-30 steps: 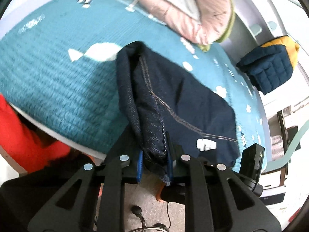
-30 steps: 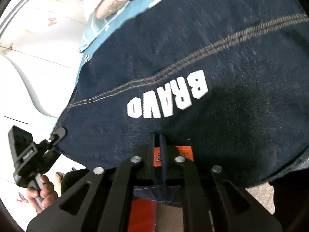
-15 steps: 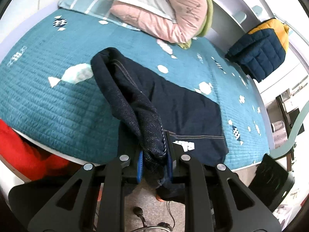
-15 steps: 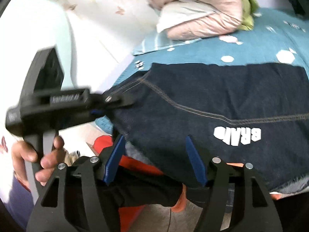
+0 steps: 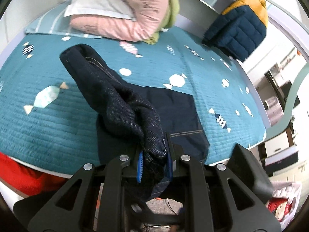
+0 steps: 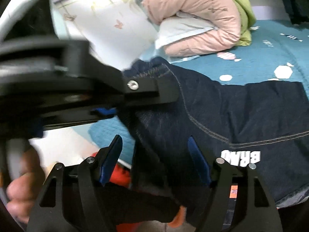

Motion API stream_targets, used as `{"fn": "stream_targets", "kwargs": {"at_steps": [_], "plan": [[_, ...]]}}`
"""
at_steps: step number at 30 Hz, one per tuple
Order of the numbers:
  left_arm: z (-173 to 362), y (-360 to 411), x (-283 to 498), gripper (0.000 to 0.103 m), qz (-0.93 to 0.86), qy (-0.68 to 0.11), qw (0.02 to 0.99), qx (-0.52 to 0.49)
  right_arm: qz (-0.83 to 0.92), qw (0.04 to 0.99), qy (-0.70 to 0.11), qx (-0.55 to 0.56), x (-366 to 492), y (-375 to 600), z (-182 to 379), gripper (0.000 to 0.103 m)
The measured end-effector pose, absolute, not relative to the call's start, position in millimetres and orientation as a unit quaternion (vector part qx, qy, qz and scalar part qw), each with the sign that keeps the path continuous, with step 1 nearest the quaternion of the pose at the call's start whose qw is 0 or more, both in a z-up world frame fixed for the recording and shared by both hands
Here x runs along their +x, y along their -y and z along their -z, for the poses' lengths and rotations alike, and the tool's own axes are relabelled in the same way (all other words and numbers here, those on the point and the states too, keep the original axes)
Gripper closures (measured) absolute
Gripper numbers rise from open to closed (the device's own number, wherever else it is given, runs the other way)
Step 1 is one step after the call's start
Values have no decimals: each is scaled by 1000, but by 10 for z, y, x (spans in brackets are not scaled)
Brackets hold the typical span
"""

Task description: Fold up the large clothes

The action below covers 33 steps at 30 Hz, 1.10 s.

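Jeans (image 5: 170, 104) on bed (image 5: 48, 127), pinched in left tongs (image 5: 154, 161).

One jeans (image 5: 170, 104), two hand-held grippers (image 5: 154, 159)

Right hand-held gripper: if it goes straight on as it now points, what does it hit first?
Most likely the dark denim garment: it lies right ahead of the open right hand-held gripper, already between its fingers, though depth is uncertain.

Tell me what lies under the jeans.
Under the jeans lies the teal quilt, visible all around them. The quilt beneath the denim is covered. Their near end hangs over the bed edge, bunched in the left gripper.
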<state>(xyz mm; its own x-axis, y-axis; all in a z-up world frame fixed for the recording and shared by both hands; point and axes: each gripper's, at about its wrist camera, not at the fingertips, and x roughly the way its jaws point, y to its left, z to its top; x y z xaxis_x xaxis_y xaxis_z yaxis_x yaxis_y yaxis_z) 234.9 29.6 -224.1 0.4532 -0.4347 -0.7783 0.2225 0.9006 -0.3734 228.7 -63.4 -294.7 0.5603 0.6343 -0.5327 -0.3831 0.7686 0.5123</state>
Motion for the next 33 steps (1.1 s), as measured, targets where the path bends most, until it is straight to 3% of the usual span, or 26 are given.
{"fn": "stream_targets", "kwargs": {"at_steps": [2, 3, 9, 10, 12, 15, 22, 33], "plan": [[2226, -184, 2359, 81, 190, -482, 850, -94, -281, 862, -376, 192, 2372, 787, 3004, 90], [2226, -164, 2370, 76, 195, -481, 849, -97, -283, 858, -376, 206, 2406, 865, 3019, 92], [2163, -11, 2335, 65, 257, -450, 847, -116, -271, 851, -362, 267, 2444, 1360, 2964, 93], [2137, 3, 2311, 47, 266, -438, 850, -121, -266, 850, -361, 277, 2434, 1433, 2963, 94], [2013, -24, 2214, 26, 285, -384, 867, -144, -255, 843, -360, 307, 2438, 1633, 2999, 94], [1895, -97, 2145, 19, 309, -333, 874, -172, -232, 843, -354, 333, 2411, 1902, 3045, 94], [2402, -11, 2463, 18, 169, -400, 896, -94, -177, 846, -337, 374, 2314, 2455, 3118, 96], [3411, 139, 2679, 18, 141, -497, 851, -92, -76, 853, -354, 375, 2125, 3068, 3416, 96]]}}
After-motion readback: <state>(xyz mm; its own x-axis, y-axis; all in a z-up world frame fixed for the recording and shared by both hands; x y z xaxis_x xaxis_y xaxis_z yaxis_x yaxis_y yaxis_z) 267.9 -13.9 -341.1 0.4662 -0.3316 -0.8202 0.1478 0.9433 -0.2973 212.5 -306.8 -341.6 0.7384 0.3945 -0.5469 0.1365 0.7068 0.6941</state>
